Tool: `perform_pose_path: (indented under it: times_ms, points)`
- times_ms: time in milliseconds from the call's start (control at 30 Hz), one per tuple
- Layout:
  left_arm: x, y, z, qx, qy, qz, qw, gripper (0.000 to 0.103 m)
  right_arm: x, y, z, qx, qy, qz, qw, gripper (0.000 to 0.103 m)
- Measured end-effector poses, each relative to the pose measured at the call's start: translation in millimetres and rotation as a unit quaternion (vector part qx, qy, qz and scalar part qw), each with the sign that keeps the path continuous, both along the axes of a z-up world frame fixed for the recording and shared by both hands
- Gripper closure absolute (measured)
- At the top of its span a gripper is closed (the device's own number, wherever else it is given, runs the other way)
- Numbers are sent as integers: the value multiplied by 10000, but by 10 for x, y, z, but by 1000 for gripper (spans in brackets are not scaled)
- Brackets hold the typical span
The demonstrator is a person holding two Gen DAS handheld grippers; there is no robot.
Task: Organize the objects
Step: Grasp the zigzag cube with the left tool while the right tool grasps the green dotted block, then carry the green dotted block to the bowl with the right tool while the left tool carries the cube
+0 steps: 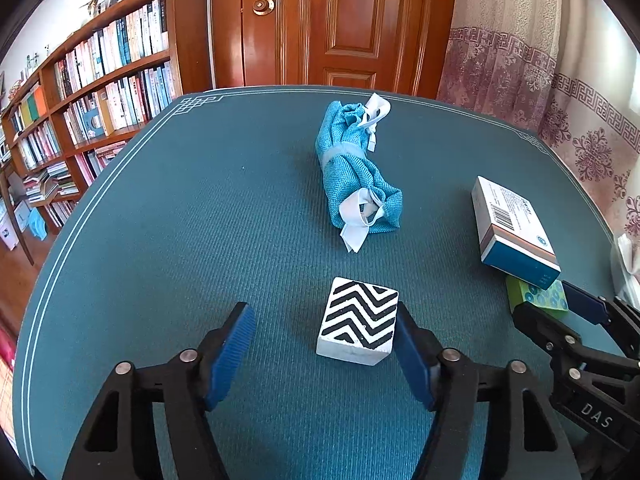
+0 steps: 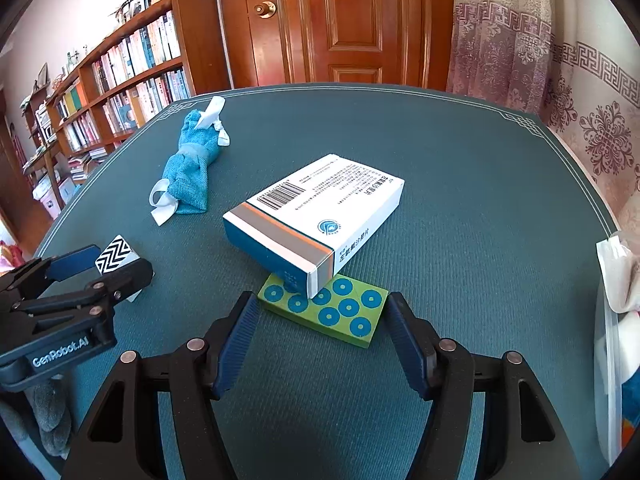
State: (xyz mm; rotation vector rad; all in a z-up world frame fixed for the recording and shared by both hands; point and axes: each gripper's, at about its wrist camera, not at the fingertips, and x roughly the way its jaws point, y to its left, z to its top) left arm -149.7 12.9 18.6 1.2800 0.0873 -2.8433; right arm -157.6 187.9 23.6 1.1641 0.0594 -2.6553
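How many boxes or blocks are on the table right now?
3. The zigzag block sits between the left tongs; the green dotted block lies before the right tongs; the medicine box rests tilted on that green block.

Left gripper (image 1: 324,344): black frame, ribbed blue pads, silver pins; right gripper (image 2: 318,330) alike; white "GenRobot.AI", "DAS" lettering.

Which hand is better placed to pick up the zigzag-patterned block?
Left: its tongs flank the black-and-white zigzag block, one pad touching it. The right tongs are at the green dotted block.
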Motion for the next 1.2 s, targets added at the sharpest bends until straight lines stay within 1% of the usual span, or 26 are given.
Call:
perform_pose_path:
  times_ms: [33, 67, 133, 167, 233, 300, 667, 1200]
  points:
    - [8, 6, 2, 2, 14, -10, 10000, 39, 31, 16, -3, -21, 0, -9, 10000, 37]
    - [13, 12, 3, -7, 27, -30, 10000, 43, 59, 28, -4, -34, -2, -18, 10000, 37]
    - [24, 29, 2, -44, 38, -67, 10000, 53, 121, 45, -6, -59, -1, -39, 10000, 37]
    - [35, 38, 4, -50, 47, -95, 9999, 56, 149, 48, -4, -57, 0, -47, 10000, 37]
    - [51, 56, 10, -32, 52, -156, 9999, 66, 204, 64, -10, -70, 5, -69, 10000, 37]
    - [67, 78, 17, -46, 56, -201, 9998, 72, 254, 81, -10, -87, 9, -103, 9999, 37]
    - [170, 209, 89, -195, 239, -310, 9990, 72, 399, 169, -17, -213, 4, -229, 9995, 37]
    - [321, 423, 165, -248, 409, -611, 9970, 72, 580, 235, -22, -327, 0, -283, 9991, 37]
